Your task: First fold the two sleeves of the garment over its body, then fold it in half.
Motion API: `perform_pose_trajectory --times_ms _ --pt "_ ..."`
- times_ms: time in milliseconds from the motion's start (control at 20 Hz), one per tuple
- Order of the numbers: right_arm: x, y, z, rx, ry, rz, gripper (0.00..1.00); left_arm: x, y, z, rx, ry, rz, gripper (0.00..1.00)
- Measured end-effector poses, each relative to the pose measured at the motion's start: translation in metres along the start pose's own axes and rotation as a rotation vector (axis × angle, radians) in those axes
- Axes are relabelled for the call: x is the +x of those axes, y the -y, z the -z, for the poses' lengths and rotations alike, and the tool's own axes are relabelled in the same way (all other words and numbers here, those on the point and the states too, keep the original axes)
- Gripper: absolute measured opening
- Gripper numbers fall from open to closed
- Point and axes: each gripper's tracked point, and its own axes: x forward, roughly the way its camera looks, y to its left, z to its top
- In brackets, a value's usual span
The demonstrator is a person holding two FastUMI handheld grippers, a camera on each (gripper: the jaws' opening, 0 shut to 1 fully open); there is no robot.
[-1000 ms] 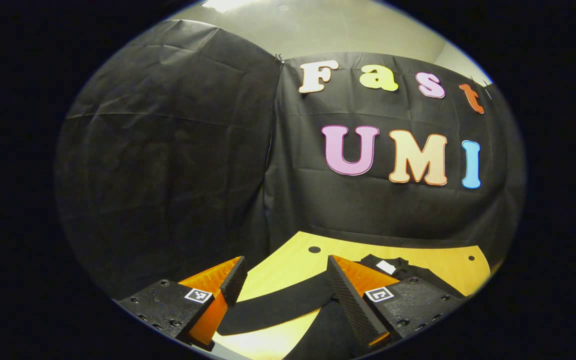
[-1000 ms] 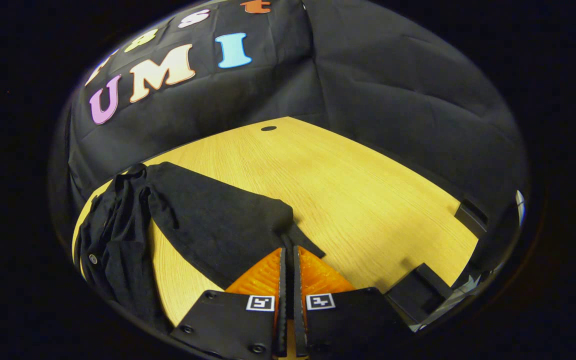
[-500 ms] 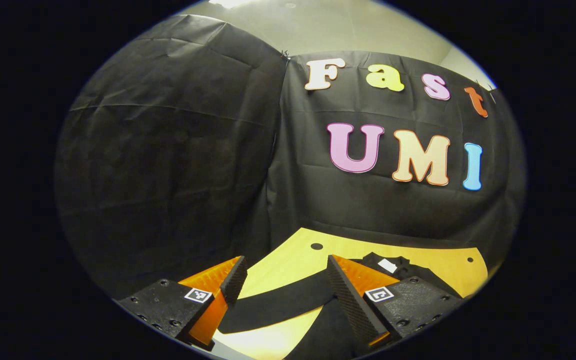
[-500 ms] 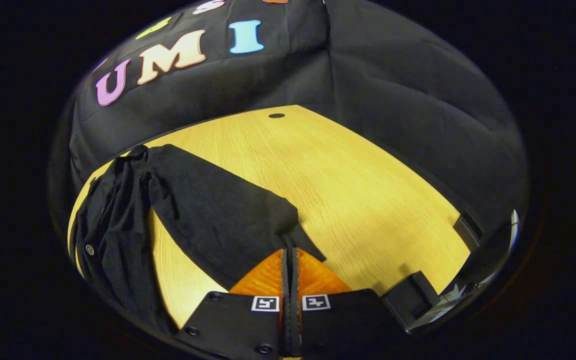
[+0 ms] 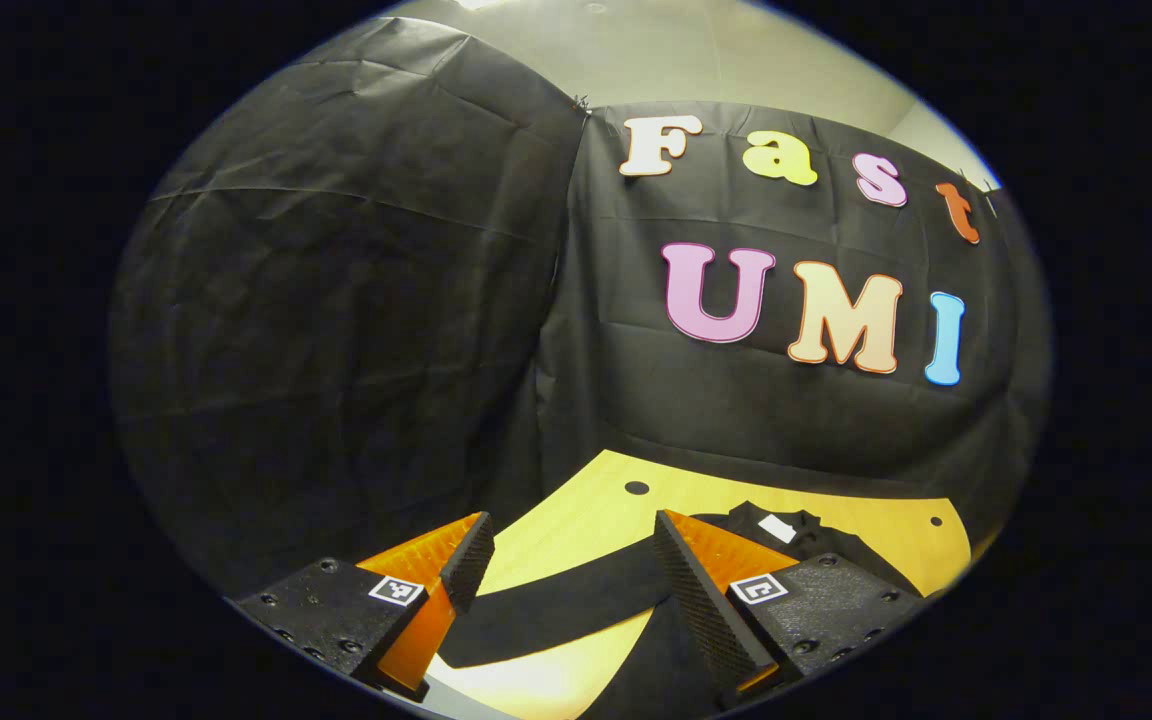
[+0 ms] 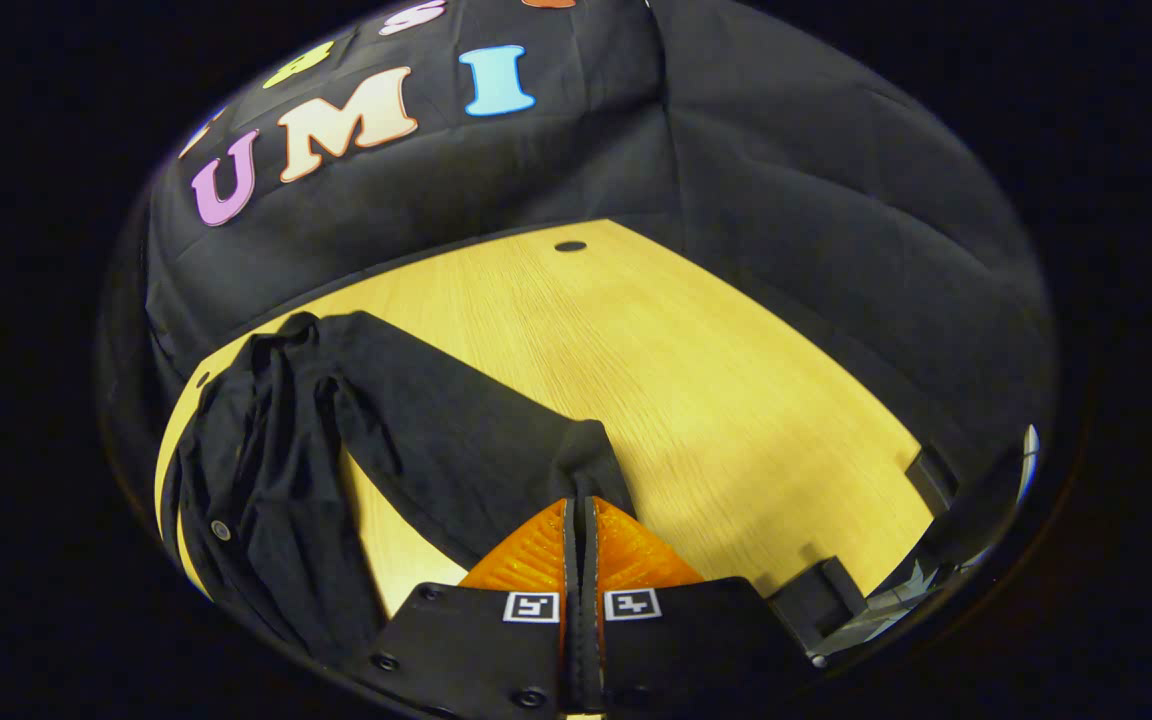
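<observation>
Fingers of the right gripper (image 6: 579, 505) are pressed together, pinching the cuff end of the black garment's sleeve (image 6: 466, 440); those of the left gripper (image 5: 566, 550) stand spread, with the other sleeve (image 5: 556, 610) lying across the table between them. Wooden table (image 6: 696, 380) lies bare to the right of the garment (image 6: 266, 480), up to the cloth wall (image 6: 816, 200). A small round hole (image 6: 570, 246) sits near its far edge. Bunched folds hide the garment's body.

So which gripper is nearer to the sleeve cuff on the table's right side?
Right. The right gripper is shut on the sleeve cuff; the left gripper hangs open above the other sleeve.
</observation>
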Motion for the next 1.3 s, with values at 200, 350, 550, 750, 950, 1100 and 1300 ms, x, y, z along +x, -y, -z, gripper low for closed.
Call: perform_pose_trajectory --times_ms 200,350,550,750,950,1100,1300 --pt "-0.019 -0.03 -0.054 -0.029 0.093 -0.035 0.02 0.004 -0.022 0.006 -0.01 -0.009 -0.012 0.96" --pt "-0.035 -0.066 -0.098 -0.056 0.169 -0.088 0.02 0.006 -0.046 0.012 -0.015 -0.023 -0.041 0.96" --pt "-0.059 -0.123 -0.143 -0.09 0.257 -0.171 0.02 0.009 -0.075 0.018 -0.016 -0.042 -0.078 0.95" --pt "-0.094 -0.187 -0.179 -0.131 0.336 -0.261 0.0 0.013 -0.099 0.024 -0.021 -0.053 -0.101 0.95" --pt "-0.13 -0.265 -0.211 -0.194 0.419 -0.363 0.02 0.018 -0.119 0.044 0.005 -0.084 -0.119 0.95" --pt "-0.152 -0.324 -0.216 -0.229 0.456 -0.452 0.06 0.025 -0.126 0.063 -0.008 -0.124 -0.126 0.95" --pt "-0.163 -0.401 -0.199 -0.29 0.443 -0.564 0.0 0.026 -0.142 0.087 -0.033 -0.162 -0.132 0.95"
